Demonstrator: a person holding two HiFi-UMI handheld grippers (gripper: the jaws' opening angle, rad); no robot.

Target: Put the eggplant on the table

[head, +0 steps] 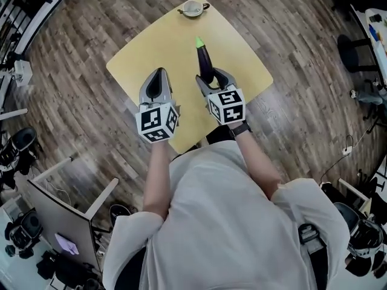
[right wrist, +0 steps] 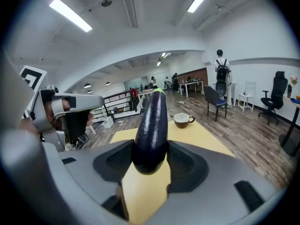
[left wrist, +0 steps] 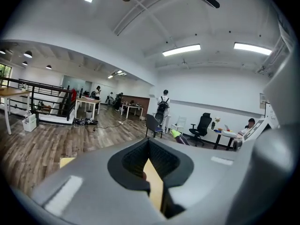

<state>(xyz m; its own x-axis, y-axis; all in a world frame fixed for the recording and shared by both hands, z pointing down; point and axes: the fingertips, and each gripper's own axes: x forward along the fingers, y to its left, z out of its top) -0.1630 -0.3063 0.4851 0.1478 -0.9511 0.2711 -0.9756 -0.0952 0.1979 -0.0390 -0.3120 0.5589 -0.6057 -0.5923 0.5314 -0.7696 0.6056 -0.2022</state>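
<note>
A long dark purple eggplant (head: 204, 60) with a green tip juts forward over the yellow table (head: 158, 47), held up above its top. My right gripper (head: 209, 79) is shut on its blunt end; in the right gripper view the eggplant (right wrist: 151, 125) rises between the black pads (right wrist: 187, 165). My left gripper (head: 158, 82) hovers beside it over the table's near-left part, shut with nothing in it. In the left gripper view only a thin yellow slit shows between the pads of the left gripper (left wrist: 151, 165), and the eggplant's green tip (left wrist: 176, 134) peeks out to the right.
A white cup (head: 193, 8) of dark drink stands at the table's far corner, and the same cup (right wrist: 182, 120) shows beyond the eggplant. Wood floor surrounds the table. A grey desk (head: 57, 213) and black chairs (head: 18, 145) stand at the left, an office chair (head: 363, 92) at the right.
</note>
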